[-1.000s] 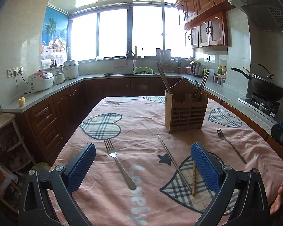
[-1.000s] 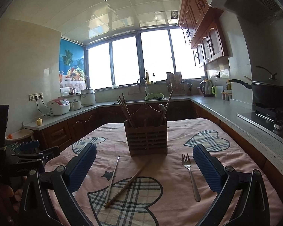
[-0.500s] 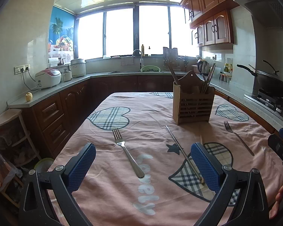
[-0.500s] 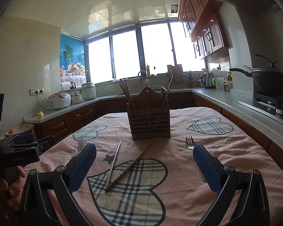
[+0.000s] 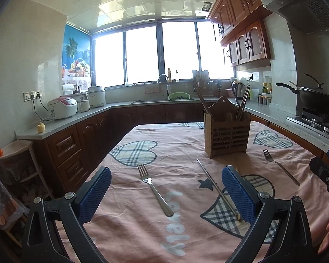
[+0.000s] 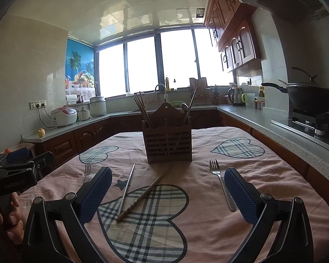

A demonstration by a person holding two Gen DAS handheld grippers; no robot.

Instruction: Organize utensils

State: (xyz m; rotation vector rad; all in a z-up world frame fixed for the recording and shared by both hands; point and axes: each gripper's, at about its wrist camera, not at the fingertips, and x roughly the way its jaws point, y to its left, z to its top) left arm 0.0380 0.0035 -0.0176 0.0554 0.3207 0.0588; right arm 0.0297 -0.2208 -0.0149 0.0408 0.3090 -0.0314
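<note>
Slatted brown wooden utensil holder (image 6: 169, 140) stands far-centre on pink heart-print surface (image 6: 263, 175), awaiting loose steel forks (image 6: 221, 184), steel chopstick (image 6: 127, 186), wooden chopstick (image 6: 145, 195); left tool (image 5: 166, 194) and right tool (image 6: 167, 194) both spread, empty.

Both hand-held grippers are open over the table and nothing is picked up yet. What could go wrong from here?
1. The metal chopstick and the wooden chopstick lie close together, so the right hand-held gripper may catch both or nudge one.
2. The forks lie flat on the soft tablecloth; pads may pinch fabric and slip.
3. The wooden holder already holds leaning chopsticks, so insertion might snag or tip it.
</note>
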